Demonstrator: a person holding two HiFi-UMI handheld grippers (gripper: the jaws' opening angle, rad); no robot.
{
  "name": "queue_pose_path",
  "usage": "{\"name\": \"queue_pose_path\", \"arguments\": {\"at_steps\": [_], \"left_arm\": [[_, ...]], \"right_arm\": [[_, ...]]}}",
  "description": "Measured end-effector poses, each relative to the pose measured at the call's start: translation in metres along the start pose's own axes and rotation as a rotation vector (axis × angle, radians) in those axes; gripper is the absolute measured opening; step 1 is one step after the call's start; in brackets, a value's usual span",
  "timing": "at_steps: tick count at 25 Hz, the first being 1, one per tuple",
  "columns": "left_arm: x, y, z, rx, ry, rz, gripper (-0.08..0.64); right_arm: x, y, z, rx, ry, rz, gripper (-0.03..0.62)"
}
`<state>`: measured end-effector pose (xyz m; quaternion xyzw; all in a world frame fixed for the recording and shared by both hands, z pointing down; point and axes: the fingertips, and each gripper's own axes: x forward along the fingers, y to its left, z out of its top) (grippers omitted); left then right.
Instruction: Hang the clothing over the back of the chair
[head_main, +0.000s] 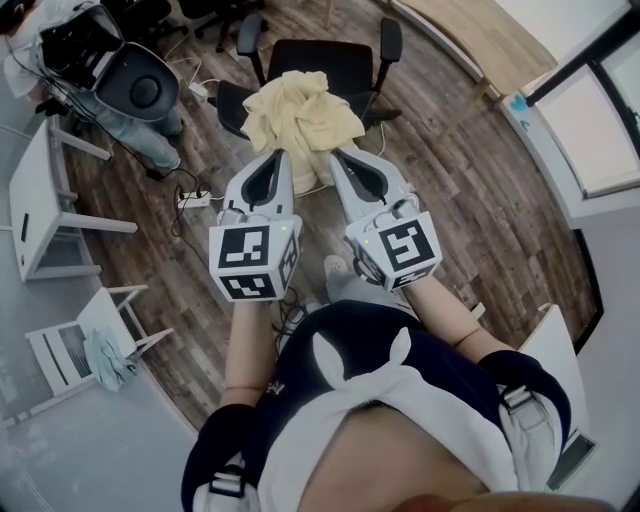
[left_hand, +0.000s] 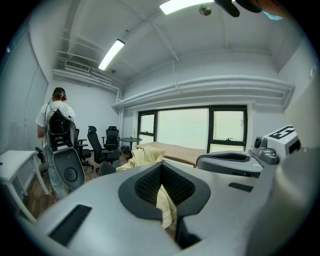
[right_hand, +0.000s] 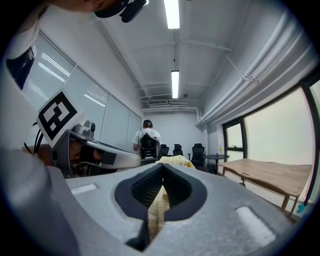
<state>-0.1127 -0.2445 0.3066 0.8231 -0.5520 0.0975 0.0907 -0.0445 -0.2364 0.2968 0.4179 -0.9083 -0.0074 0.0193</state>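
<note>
Clothing (head_main: 300, 115) bunched, held up just before chair (head_main: 322, 55); left hand-held gripper (head_main: 275, 160) and right hand-held gripper (head_main: 342, 160) both clenched on it. Draping over chair back not yet done.

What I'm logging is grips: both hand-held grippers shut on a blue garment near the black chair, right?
Not blue: the head view shows the garment is pale yellow. The left hand-held gripper and right hand-held gripper are shut on it near the black chair.
</note>
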Motion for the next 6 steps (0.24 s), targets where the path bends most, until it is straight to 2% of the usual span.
{"name": "queue_pose_path", "arguments": {"at_steps": [6], "left_arm": [[-0.018, -0.004, -0.008, -0.008, 0.019, -0.015, 0.006]], "right_arm": [[-0.008, 0.016, 0.000, -0.007, 0.017, -0.004, -0.002]]}}
